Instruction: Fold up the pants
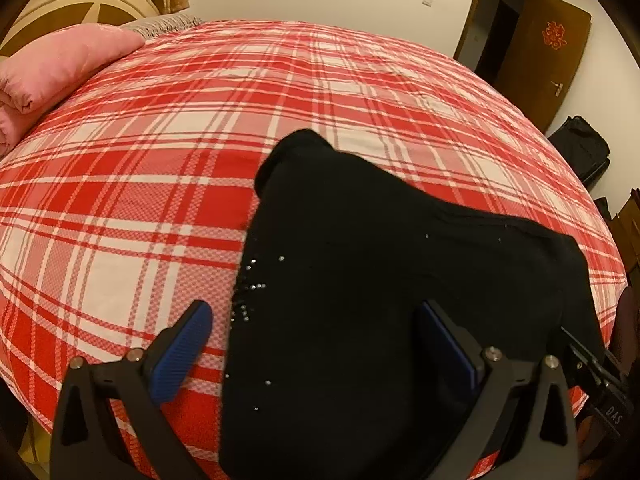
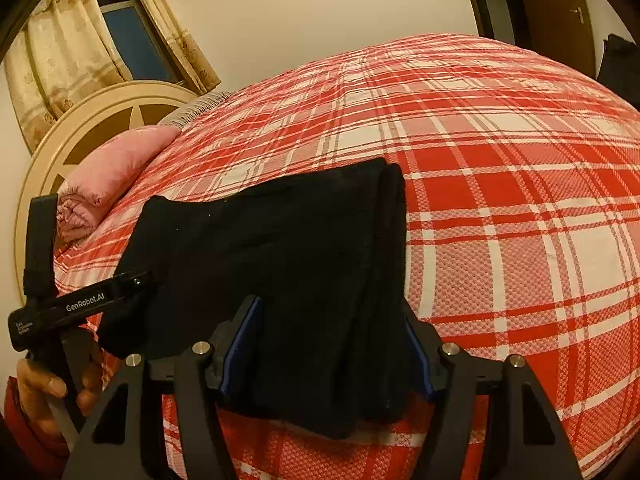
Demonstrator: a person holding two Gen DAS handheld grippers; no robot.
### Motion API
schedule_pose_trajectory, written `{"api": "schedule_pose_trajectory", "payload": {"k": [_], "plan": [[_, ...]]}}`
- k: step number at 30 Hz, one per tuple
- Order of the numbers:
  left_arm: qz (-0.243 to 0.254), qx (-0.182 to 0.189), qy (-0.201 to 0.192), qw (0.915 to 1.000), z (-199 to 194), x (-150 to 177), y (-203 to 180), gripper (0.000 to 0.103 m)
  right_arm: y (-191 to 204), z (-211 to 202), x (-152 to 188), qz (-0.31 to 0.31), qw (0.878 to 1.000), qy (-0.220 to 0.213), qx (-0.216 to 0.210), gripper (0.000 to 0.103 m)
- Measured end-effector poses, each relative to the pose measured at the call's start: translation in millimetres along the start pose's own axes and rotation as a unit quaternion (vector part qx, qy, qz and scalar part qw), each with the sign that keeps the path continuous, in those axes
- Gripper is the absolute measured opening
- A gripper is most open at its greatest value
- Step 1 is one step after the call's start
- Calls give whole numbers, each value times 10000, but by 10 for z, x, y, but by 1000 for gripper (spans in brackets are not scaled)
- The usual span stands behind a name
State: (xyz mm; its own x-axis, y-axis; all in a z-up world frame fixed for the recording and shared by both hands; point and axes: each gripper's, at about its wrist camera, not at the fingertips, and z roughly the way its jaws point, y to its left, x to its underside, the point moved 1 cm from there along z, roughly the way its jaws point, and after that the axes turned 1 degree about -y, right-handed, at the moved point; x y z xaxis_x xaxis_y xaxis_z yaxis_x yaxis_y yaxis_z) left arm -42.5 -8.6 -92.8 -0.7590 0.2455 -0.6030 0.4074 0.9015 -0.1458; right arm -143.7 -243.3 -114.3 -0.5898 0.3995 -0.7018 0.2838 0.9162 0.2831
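Both grippers hover low over the bed, each with its blue-padded fingers spread wide. Between the fingers of the left gripper (image 1: 316,344) lies the near end of the black pants (image 1: 400,280), a folded bundle resting on the red plaid bedspread (image 1: 160,160); the left pad (image 1: 182,354) sits over bare plaid just beside the cloth's edge, while the right pad is partly covered by the dark fabric, and whether either pad touches the cloth cannot be told. Small shiny studs (image 1: 250,284) dot the pants near the left finger. Ahead and to the left of this gripper a rolled pink quilt (image 1: 52,76) lies at the head of the bed against a round cream headboard (image 1: 80,4); ahead to the right a brown door (image 1: 548,52) stands ajar, with a dark bag (image 1: 580,152) on the floor below it. The right gripper (image 2: 334,344) straddles the pants (image 2: 280,260) in the same way, its fingers apart with the folded stack filling the gap and hanging over the bed edge toward the camera; nothing looks clamped. To its left, the other gripper's black body, marked GenRobot.AI (image 2: 80,304), is tilted inward against the cloth, held in the person's left hand (image 2: 52,388) from below. Beyond it hang curtains (image 2: 60,52) beside a dark window (image 2: 132,28).
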Motion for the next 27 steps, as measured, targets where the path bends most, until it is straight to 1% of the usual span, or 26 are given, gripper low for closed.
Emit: {"api": "schedule_pose_trajectory", "payload": {"k": [5,8,10,13,17,21,22,24,26,27], "plan": [[53,-32,-4,10000,-3,2,-23,103,-9,26,-25,81,10000,15,24,66],[94,28,-14,10000,-11,2,-43,97,-9,32,-32,106,9999,35,34,67],[118,85,-14,9999,-19,1,-55,91,-1,41,-34,81,10000,30,49,68],[157,106,-42,9998,-35,6,-92,85,34,47,-31,-37,9999,65,121,68],[167,119,-47,9998,-41,5,-106,82,58,45,-39,-163,9996,136,193,65],[179,117,-59,9998,-46,9,-113,79,55,48,-35,-163,9996,129,200,64],[200,112,-69,9997,-47,9,-122,78,55,49,-36,-174,9996,132,200,63],[249,100,-85,9996,-48,6,-142,75,62,43,-36,-199,9995,125,209,58],[264,105,-103,9995,-52,0,-158,71,87,29,-36,-252,9995,95,164,45],[272,102,-111,9995,-55,-2,-168,68,105,27,-33,-291,9994,96,150,42]]}}
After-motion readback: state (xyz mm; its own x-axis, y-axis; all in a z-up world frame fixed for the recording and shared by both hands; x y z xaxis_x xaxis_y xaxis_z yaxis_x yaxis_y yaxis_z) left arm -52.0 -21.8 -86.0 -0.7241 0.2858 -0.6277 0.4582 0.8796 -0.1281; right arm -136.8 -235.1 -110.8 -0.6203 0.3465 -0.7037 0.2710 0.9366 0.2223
